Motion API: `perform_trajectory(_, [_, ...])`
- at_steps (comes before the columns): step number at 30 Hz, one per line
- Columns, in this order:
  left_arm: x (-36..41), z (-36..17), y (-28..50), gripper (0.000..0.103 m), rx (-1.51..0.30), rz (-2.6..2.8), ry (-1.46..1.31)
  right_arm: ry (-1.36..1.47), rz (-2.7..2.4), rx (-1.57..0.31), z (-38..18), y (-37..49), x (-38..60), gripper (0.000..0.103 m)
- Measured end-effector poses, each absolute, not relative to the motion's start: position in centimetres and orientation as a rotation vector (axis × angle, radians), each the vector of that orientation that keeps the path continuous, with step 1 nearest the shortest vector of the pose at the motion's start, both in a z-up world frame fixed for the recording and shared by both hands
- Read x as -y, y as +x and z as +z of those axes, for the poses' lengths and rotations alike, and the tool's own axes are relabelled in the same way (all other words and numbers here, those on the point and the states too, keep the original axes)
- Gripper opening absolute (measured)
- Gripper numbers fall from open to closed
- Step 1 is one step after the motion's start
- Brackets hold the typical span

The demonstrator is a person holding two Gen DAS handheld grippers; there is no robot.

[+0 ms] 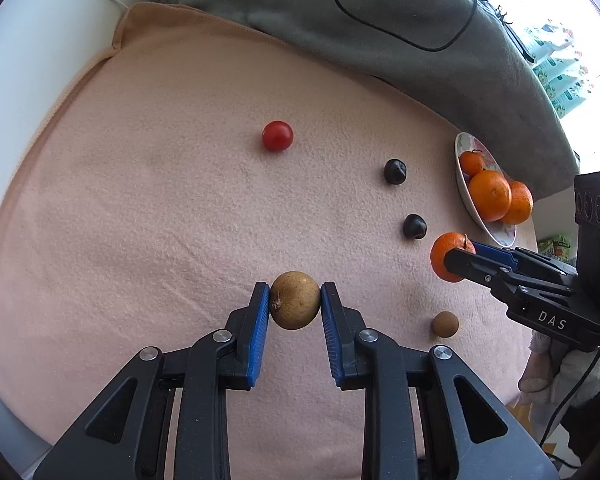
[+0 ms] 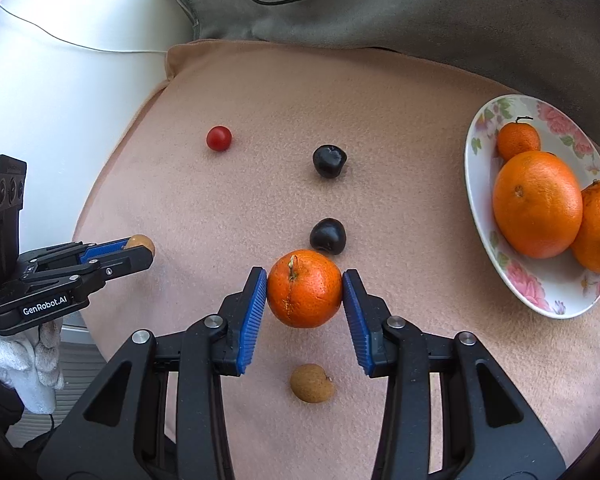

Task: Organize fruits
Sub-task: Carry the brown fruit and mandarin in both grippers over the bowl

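Fruits (image 2: 329, 161) on pink blanket (image 2: 400, 128), grey cushion (image 2: 460, 12) behind, white wall (image 2: 80, 8)

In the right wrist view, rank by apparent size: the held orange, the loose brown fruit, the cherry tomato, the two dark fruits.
1. Held orange, though nearest the camera.
2. Brown fruit.
3. Two dark fruits: alike, unranked.
4. Cherry tomato, farthest.
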State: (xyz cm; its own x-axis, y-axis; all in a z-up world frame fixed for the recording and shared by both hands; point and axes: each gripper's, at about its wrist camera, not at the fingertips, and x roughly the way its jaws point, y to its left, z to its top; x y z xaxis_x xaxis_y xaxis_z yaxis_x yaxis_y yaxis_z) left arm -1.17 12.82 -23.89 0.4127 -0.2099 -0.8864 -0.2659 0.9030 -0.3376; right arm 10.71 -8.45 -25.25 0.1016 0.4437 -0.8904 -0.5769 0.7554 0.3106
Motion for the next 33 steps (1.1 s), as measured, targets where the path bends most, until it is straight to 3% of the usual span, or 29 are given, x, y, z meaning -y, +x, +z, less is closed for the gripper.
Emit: perform_trajectory(33, [-0.9, -18.7, 8.8, 0.024, -1.088, -0.236, -0.279, 0.049, 0.529, -1.162, -21.2, 14.0, 21.6, 0.041])
